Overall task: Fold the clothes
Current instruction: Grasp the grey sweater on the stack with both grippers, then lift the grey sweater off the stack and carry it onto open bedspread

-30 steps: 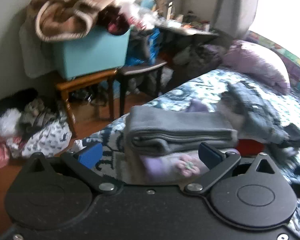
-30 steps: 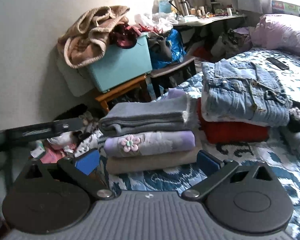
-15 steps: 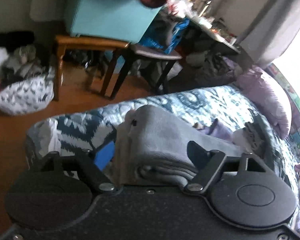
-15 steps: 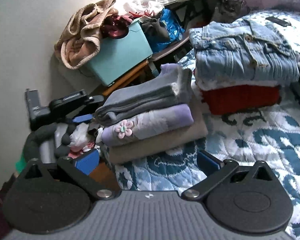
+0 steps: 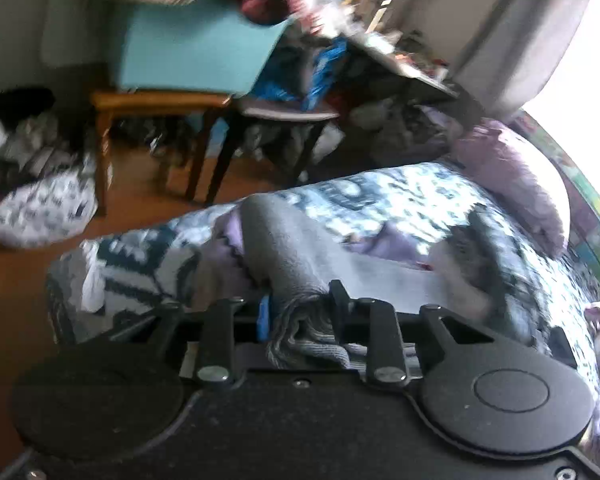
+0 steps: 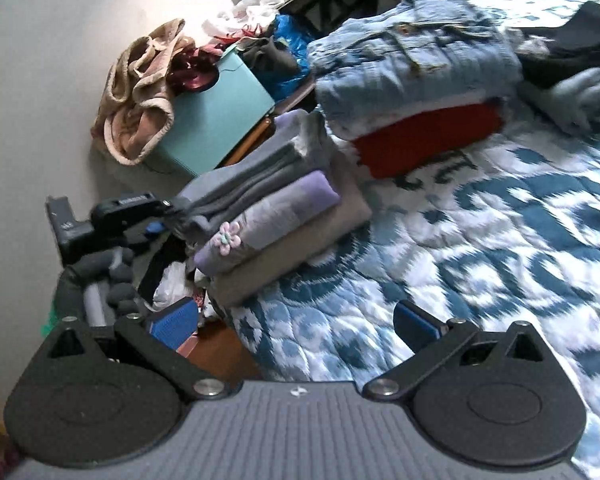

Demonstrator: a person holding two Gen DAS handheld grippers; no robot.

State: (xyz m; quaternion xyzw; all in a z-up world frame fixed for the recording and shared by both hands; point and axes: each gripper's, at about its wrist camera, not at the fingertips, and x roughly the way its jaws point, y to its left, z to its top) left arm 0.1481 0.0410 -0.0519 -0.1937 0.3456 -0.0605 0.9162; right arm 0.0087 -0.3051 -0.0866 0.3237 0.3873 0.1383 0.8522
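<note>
Left tongs (image 5: pixel 300 314) pinched tight on the edge of the folded grey sweater (image 5: pixel 300 248), jaws just now closing in with the cloth bunched between the pads. Top of a small pile, that grey sweater, at the corner of the bed (image 6: pixel 500 240) with the blue and white quilt. Under it a purple top with a pink flower (image 6: pixel 268 220), and under that a tan piece (image 6: pixel 300 256) at the bottom. Seen from the other side too: left tongs (image 6: pixel 168 210) poking into the pile's end, a gloved hand (image 6: pixel 108 276) below on the handle.

Right tongs (image 6: pixel 296 322) wide open, nothing between the blue pads, hanging over the quilt near the bed's corner, apart from the pile.

Just beside the first pile, a second one: blue denim jacket (image 6: pixel 412 64) on top, red folded thing (image 6: pixel 428 136) under it. Dark and grey clothes (image 6: pixel 572 68) further back, not folded.

Off the bed, a teal box (image 6: pixel 216 120) on a wooden stool (image 5: pixel 156 100), with a fuzzy brown blanket (image 6: pixel 140 92) draped over it. Purple pillow (image 5: pixel 516 184) at the far end of the bed. Much blur in the left view.
</note>
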